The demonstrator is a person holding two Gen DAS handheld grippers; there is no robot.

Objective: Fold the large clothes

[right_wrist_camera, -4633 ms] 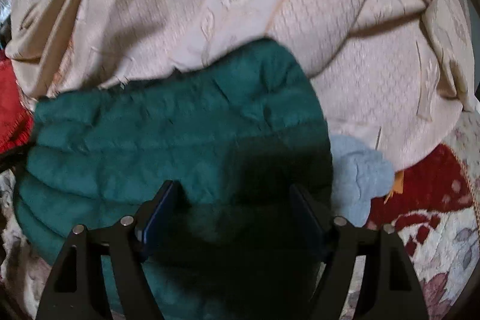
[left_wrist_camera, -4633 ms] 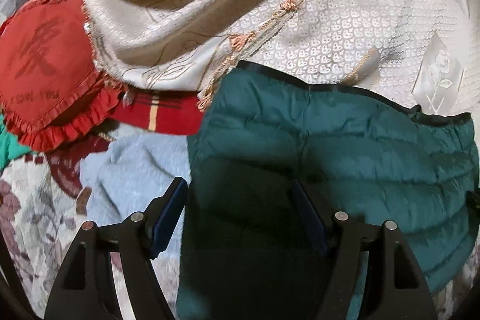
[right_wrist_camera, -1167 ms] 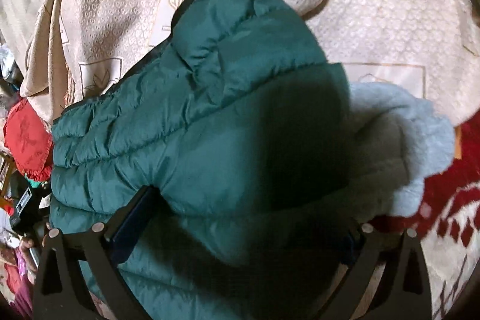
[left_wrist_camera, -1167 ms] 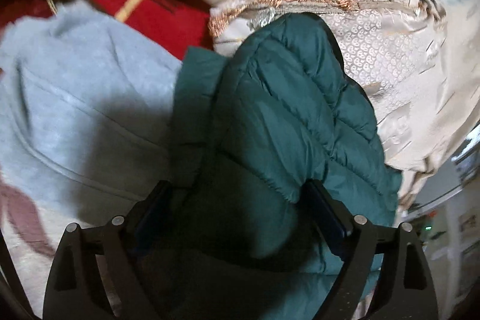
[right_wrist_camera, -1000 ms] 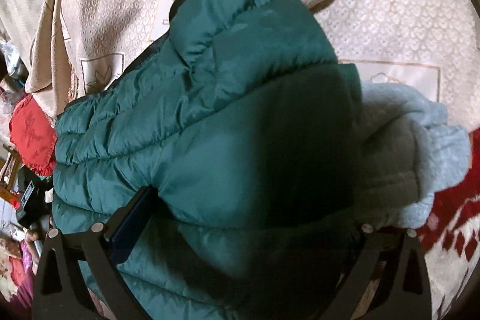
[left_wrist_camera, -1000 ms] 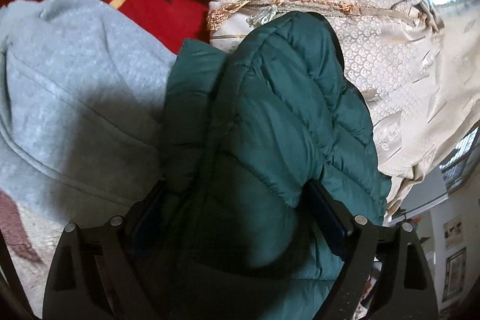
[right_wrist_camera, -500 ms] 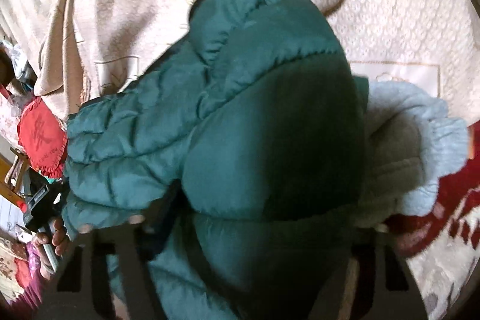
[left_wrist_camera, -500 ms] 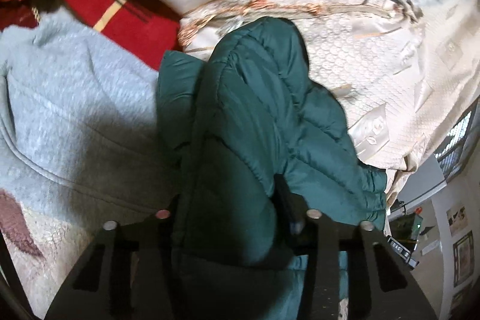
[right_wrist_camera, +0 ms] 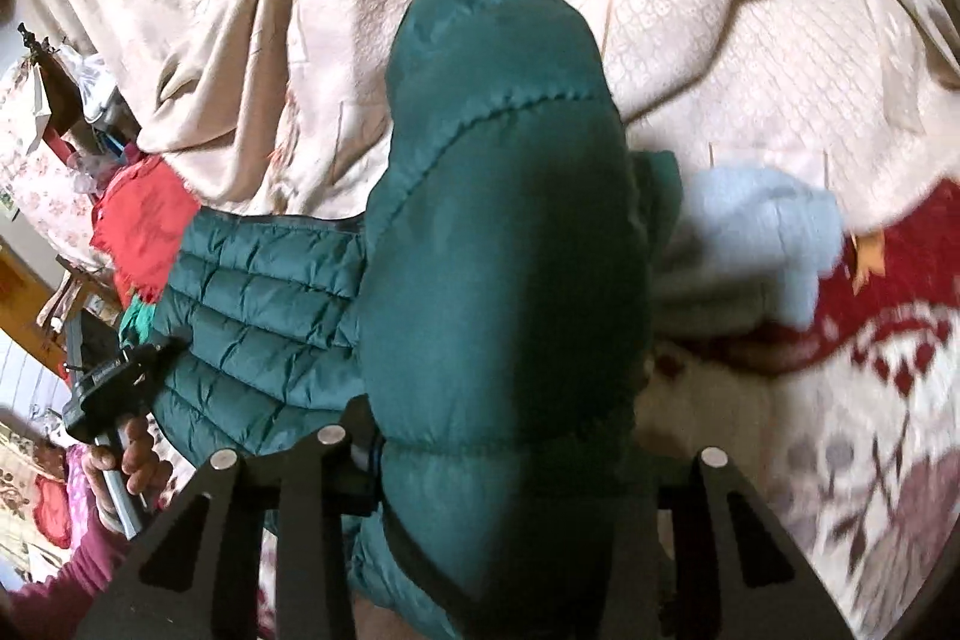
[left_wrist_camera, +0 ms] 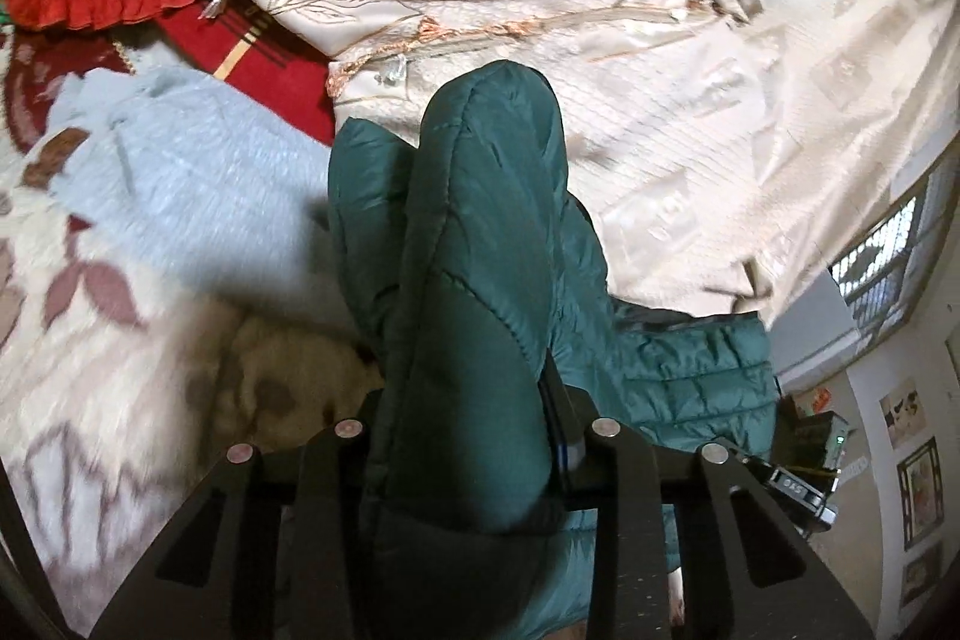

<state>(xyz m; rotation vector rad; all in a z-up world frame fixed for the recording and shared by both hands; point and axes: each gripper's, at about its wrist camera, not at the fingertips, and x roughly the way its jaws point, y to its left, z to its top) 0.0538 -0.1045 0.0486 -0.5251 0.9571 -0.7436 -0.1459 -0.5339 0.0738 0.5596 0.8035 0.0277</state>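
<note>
Cream patterned bedspread (left_wrist_camera: pixel 690 112) is seen behind; a floral blanket (left_wrist_camera: pixel 108 340) lies below, with a pale blue fleece garment (left_wrist_camera: pixel 198 184) on it. Green quilted jacket (left_wrist_camera: pixel 480 250) is bunched and raised between both tools. Left gripper (left_wrist_camera: pixel 462 418) is clamped on a jacket fold. Right gripper (right_wrist_camera: pixel 498 436) is likewise closed on padded jacket fabric (right_wrist_camera: pixel 498 220).

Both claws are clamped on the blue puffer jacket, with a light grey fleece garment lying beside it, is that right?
Not quite: the puffer jacket is dark green, not blue, as both wrist views show. The left claw and right claw are clamped on it, and the light grey fleece garment lies beside it.
</note>
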